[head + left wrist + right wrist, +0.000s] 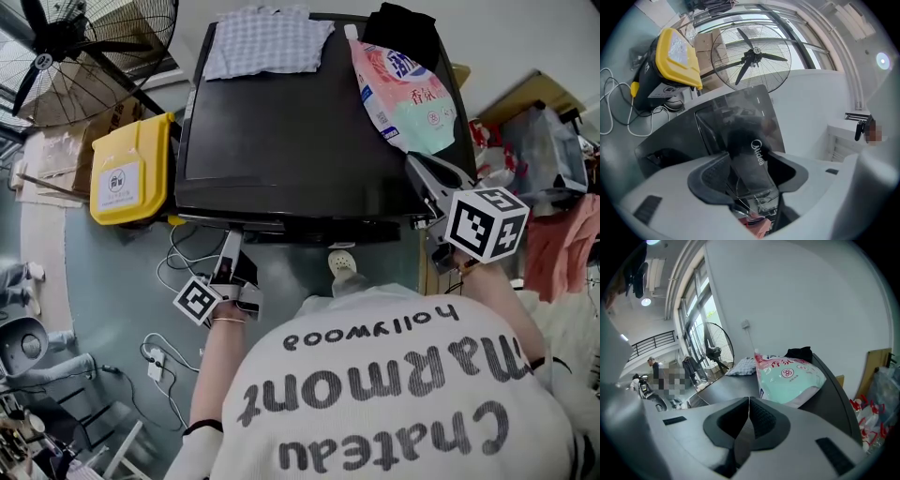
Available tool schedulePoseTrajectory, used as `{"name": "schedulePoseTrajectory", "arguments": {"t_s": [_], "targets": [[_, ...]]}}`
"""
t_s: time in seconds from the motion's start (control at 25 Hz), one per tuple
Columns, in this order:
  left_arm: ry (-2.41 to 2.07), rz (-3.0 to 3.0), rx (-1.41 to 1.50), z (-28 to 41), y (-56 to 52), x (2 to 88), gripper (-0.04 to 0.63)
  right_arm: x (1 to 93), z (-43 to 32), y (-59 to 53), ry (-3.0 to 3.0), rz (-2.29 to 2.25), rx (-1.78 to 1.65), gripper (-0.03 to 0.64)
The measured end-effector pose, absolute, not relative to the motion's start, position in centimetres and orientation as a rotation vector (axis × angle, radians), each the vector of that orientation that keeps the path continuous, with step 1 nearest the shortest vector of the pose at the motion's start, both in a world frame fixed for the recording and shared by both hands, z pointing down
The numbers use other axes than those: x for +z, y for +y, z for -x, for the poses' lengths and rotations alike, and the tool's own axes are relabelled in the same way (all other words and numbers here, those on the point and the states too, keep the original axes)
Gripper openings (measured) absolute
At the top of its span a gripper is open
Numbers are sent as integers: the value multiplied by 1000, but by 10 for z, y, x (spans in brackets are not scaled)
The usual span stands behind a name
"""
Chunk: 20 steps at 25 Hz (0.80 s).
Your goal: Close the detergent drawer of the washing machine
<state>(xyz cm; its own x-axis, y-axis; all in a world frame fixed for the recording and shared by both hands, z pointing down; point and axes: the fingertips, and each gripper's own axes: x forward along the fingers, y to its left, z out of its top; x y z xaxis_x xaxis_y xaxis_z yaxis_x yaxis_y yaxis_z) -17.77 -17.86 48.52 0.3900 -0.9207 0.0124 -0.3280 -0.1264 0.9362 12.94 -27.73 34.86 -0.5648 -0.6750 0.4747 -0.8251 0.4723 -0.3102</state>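
Your left claw (751,174) clasped the protruding detergent drawer (749,150) of the washing machine (291,141); your right claw (749,420) sat pinched together, empty, near the detergent pouch (787,378).

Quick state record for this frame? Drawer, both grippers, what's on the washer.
drawer: pulled out of the washer front, not closed
left gripper: jaws on either side of the drawer front, apparently gripping it
right gripper: shut, empty, at the washer's right front corner, pointing toward the pouch
on washer: pouch, checked cloth, black cloth
beside washer: yellow bin, fan
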Motion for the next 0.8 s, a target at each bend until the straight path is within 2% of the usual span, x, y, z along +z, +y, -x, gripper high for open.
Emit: {"name": "schedulePoseTrajectory", "arguments": {"t_s": [0.48, 0.8], "targets": [[-1169, -1684, -703, 178, -179, 481, 250, 345, -132, -270, -2445, -1284, 746, 29], [-1277, -1594, -539, 183, -172, 491, 264, 343, -129, -254, -2466, -1277, 756, 29]]}}
